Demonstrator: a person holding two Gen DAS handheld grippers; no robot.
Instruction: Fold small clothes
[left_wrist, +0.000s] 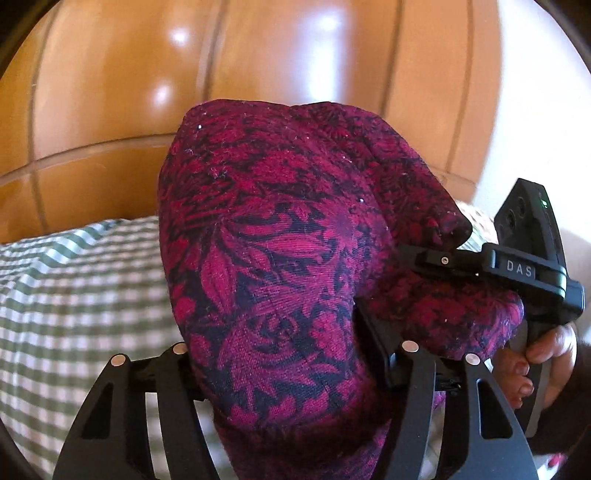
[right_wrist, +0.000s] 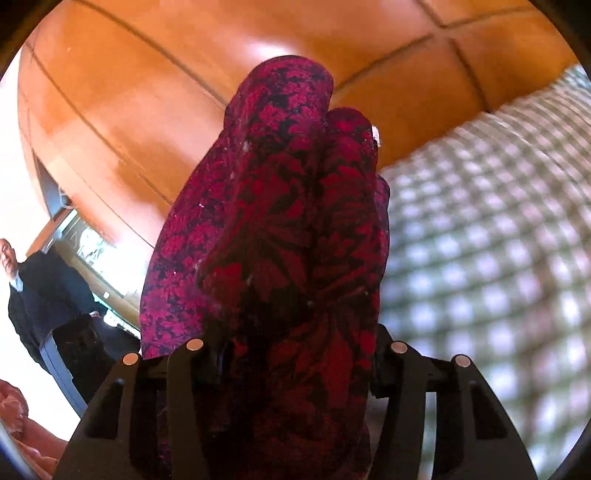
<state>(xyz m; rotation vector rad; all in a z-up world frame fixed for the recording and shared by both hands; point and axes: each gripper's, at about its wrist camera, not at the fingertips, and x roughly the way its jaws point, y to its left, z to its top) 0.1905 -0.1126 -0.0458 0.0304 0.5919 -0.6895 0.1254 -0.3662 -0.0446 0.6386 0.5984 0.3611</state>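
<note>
Item: crimson-and-black floral knit garment (left_wrist: 280, 266), bunched and lifted above the green-checked cloth surface (left_wrist: 74, 288); I am clamping it in both my left gripper (left_wrist: 291, 354) and right gripper (right_wrist: 295, 350), and should be keeping edges level, tension even.

Fuzzy woven magenta-and-black floral garment (left_wrist: 280, 266), glossy orange wooden headboard (left_wrist: 110, 92), soft green-checked cloth bedsheet (left_wrist: 74, 295), matt black plastic hand-held gripper (left_wrist: 447, 260)

Headboard: glossy orange-brown wooden headboard (left_wrist: 110, 92) with grooved panel lines, behind the bed.
Bedding: green-and-white checked sheet (left_wrist: 74, 295) just below the headboard.
Person: 1 man in a dark jacket (right_wrist: 40, 291), at the left edge of the right wrist view.
</note>
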